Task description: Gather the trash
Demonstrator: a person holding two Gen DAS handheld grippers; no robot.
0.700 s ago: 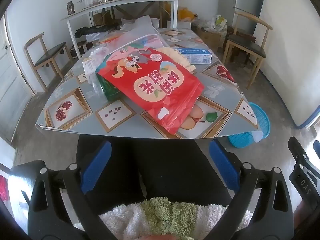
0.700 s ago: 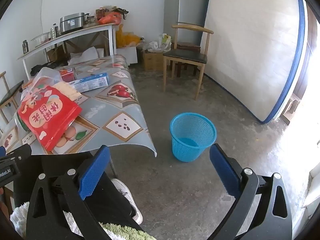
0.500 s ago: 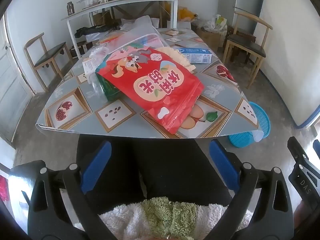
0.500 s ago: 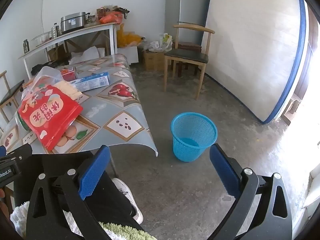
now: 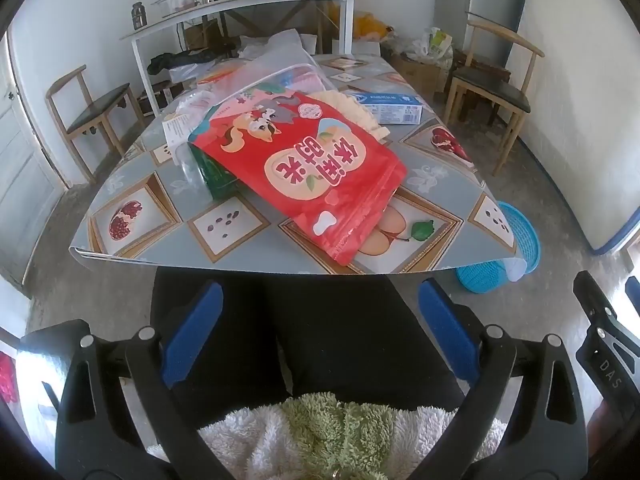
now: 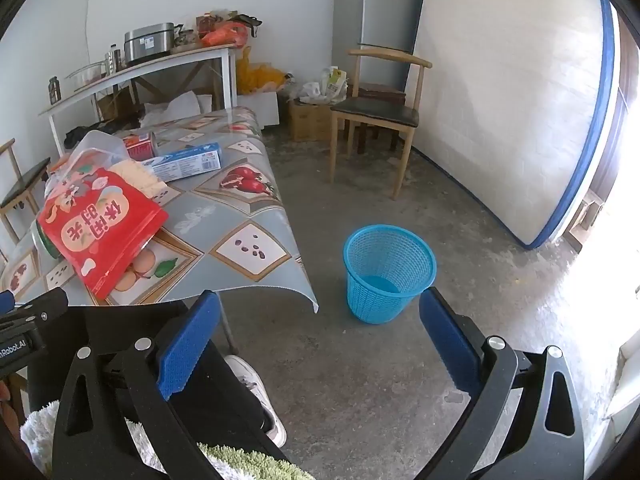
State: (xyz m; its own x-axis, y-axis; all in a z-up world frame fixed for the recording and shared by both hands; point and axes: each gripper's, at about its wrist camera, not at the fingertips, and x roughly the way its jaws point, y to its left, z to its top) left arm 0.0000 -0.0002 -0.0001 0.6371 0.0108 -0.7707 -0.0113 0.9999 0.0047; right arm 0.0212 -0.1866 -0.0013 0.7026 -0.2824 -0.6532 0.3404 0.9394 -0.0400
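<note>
Trash on table, untouched

Both tools pointed downward over the person's lap. The left tool stood wide open, empty; the right tool likewise gaped, gripping nothing.

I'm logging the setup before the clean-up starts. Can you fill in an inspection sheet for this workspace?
Surface: table with a fruit-pattern cover.
Job's things: red snack bag, blue-and-white box, clear plastic bag; blue basket on the floor, nothing seen inside.
Clutter: red can.
Grippers: left gripper and right gripper open, empty.
Cables: nothing seen.
Surroundings: chair, fridge.
</note>
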